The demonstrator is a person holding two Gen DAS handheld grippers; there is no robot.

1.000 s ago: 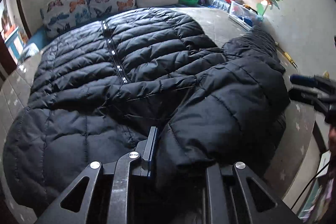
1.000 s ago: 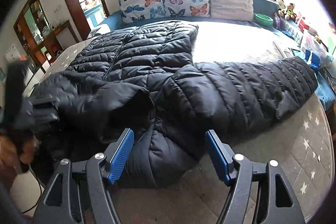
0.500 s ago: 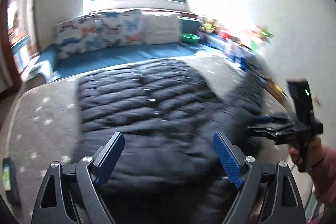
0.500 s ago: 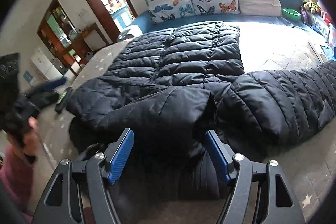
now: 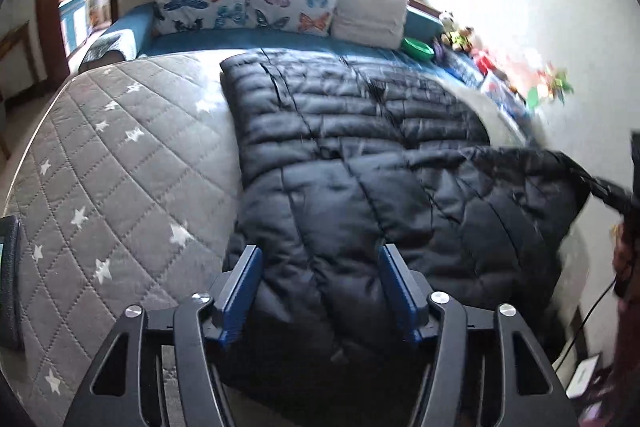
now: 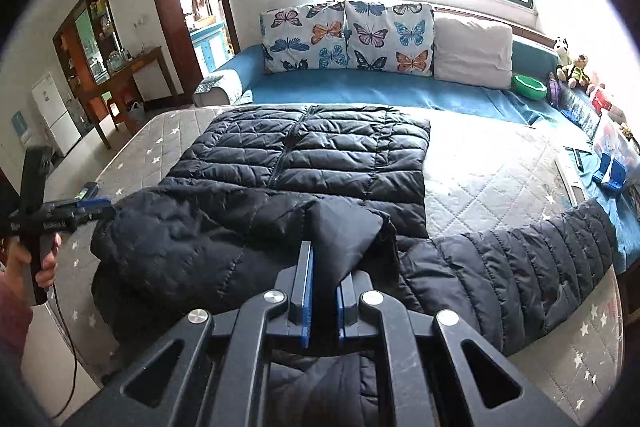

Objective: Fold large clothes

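A black quilted puffer jacket lies spread on the grey star-patterned mattress, zip side up. My left gripper hovers over the jacket's near left edge. Its jaws are closing with padded fabric between the blue pads, and no clear pinch shows. In the right wrist view this left gripper sits at the jacket's left edge. My right gripper is shut on a raised black fold at the jacket's near end. One sleeve trails off to the right. In the left wrist view the right gripper pulls a jacket corner taut.
Butterfly pillows and a white pillow line the blue bedding under the window. A green bowl, toys and boxes run along the right wall. A dark flat device lies at the mattress's left edge. A doorway and a wooden cabinet stand left.
The left gripper let go of the jacket, swung to its left edge, opened wide and has narrowed again. The right gripper went from open to shut on a jacket fold and lifted it.
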